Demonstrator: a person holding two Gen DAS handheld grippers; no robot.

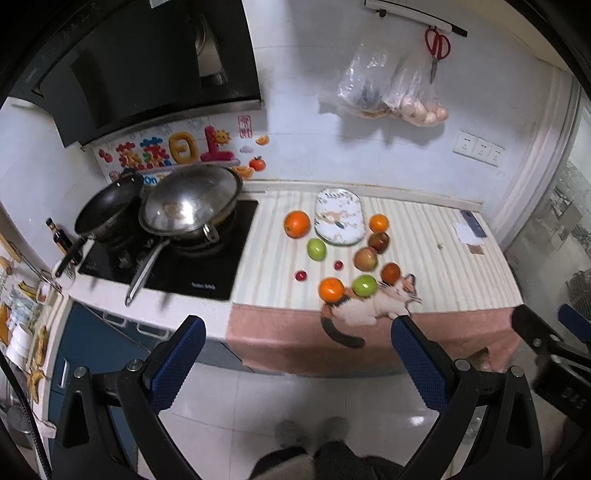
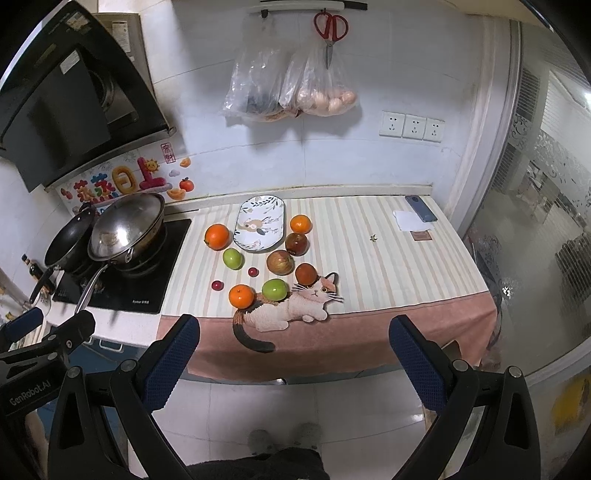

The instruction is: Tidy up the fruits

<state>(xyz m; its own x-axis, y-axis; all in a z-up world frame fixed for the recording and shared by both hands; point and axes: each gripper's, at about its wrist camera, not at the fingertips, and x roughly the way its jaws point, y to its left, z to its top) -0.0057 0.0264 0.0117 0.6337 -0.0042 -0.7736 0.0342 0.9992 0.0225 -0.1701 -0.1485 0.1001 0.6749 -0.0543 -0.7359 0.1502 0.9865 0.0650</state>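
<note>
An oval patterned plate point(image 2: 259, 223) lies empty at the back of the striped cloth point(image 2: 388, 258); it also shows in the left wrist view point(image 1: 339, 215). Around it lie three oranges point(image 2: 217, 236) point(image 2: 300, 224) point(image 2: 242, 296), two green apples point(image 2: 233, 258) point(image 2: 275, 289), three reddish apples point(image 2: 296, 243) point(image 2: 280, 262) point(image 2: 306, 274) and two small red fruits point(image 2: 217, 285) point(image 2: 253, 272). My left gripper point(image 1: 297, 332) and my right gripper point(image 2: 295, 330) are both open and empty, held over the floor, short of the counter's front edge.
A stove point(image 2: 125, 273) with a lidded wok point(image 2: 127, 225) and a black pan point(image 2: 70, 236) is on the left. A phone point(image 2: 421, 208) and paper point(image 2: 406, 218) lie at the back right. Bags point(image 2: 291, 88) and scissors point(image 2: 330, 29) hang on the wall.
</note>
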